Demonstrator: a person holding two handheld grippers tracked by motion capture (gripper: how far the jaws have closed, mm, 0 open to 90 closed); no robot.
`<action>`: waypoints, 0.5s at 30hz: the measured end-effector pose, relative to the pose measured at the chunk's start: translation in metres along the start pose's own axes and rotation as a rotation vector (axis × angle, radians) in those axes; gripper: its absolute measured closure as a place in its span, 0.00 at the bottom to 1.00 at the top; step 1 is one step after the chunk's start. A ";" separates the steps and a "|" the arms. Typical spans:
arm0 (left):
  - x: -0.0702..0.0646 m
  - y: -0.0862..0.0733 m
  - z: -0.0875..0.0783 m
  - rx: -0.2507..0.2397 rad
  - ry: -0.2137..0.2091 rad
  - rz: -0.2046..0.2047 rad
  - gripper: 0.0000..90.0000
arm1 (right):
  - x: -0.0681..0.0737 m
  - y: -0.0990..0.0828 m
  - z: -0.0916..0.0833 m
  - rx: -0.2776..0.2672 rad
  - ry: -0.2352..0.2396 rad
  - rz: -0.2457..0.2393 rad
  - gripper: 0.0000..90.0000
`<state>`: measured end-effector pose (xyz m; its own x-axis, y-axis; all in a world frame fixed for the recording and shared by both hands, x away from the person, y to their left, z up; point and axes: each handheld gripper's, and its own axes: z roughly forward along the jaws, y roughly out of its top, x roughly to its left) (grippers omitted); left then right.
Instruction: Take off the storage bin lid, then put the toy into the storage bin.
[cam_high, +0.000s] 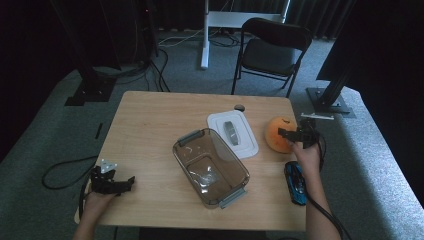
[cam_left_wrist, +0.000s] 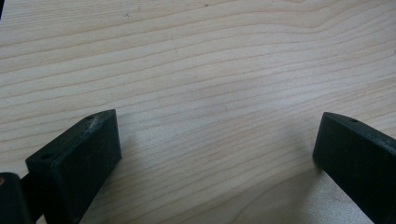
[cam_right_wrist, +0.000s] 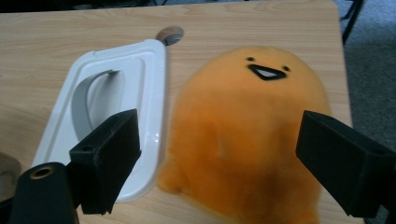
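Right gripper (cam_right_wrist: 219, 154) wide open over orange plush toy (cam_right_wrist: 243, 135), mid-frame.
We judge it soft, light: grab mid-body. Left gripper (cam_left_wrist: 215, 154) open, nothing held.

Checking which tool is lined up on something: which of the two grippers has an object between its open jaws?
The right gripper: its open jaws straddle the orange plush toy beside the white lid. The left gripper faces bare table.
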<state>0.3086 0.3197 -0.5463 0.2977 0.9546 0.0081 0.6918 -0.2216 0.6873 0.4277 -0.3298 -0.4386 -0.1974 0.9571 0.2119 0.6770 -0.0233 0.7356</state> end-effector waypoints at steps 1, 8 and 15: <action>0.000 0.000 0.000 0.000 0.000 0.000 0.01 | -0.002 0.000 -0.001 0.002 0.000 0.002 0.15; 0.000 0.000 0.000 0.000 0.000 0.000 0.01 | -0.008 -0.001 0.002 0.010 -0.009 0.020 0.15; 0.000 0.000 0.000 0.000 0.000 0.000 0.01 | -0.012 -0.001 0.009 0.028 -0.016 0.039 0.15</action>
<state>0.3086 0.3198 -0.5463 0.2980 0.9545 0.0082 0.6917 -0.2218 0.6873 0.4356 -0.3390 -0.4475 -0.1596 0.9602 0.2293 0.7033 -0.0524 0.7090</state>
